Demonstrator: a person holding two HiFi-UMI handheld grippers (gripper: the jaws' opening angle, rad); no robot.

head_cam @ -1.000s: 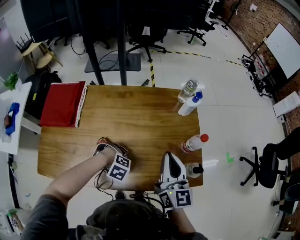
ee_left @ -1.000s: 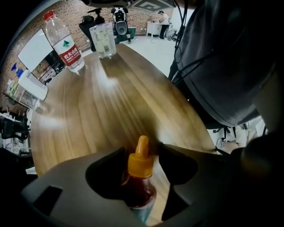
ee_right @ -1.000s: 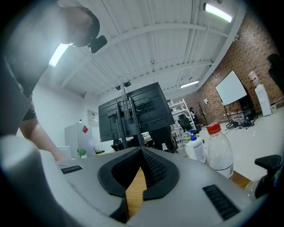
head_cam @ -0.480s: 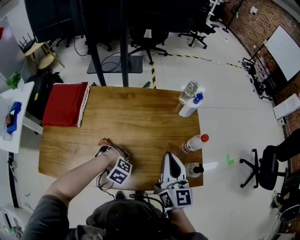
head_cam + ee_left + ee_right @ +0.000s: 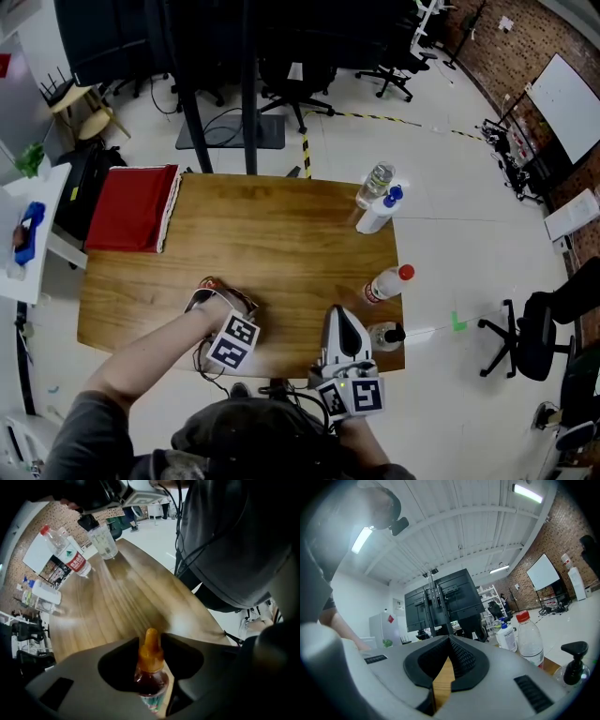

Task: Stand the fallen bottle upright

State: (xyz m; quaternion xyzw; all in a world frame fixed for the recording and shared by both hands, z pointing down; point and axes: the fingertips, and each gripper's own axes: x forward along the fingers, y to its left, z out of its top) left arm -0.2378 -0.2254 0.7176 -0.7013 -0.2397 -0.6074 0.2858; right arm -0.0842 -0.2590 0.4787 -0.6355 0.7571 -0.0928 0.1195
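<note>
As your left gripper [image 5: 150, 638] jaws have just closed, they clamp the orange-capped bottle [image 5: 151, 679] at lower-left counter [image 5: 281, 234] | right gripper [image 5: 449, 644] jaws together, empty | next: stand it upright.

I can read no print anywhere. The water bottle [image 5: 70, 557] has a red label with a green mark, the sauce bottle [image 5: 151, 679] a greenish one; both are illegible.

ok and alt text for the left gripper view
The left gripper, jaws just closed, grips a small orange-capped bottle of dark red liquid over a wooden table. Further off stand a pump bottle, a red-capped water bottle and a blue-capped white bottle.
</note>
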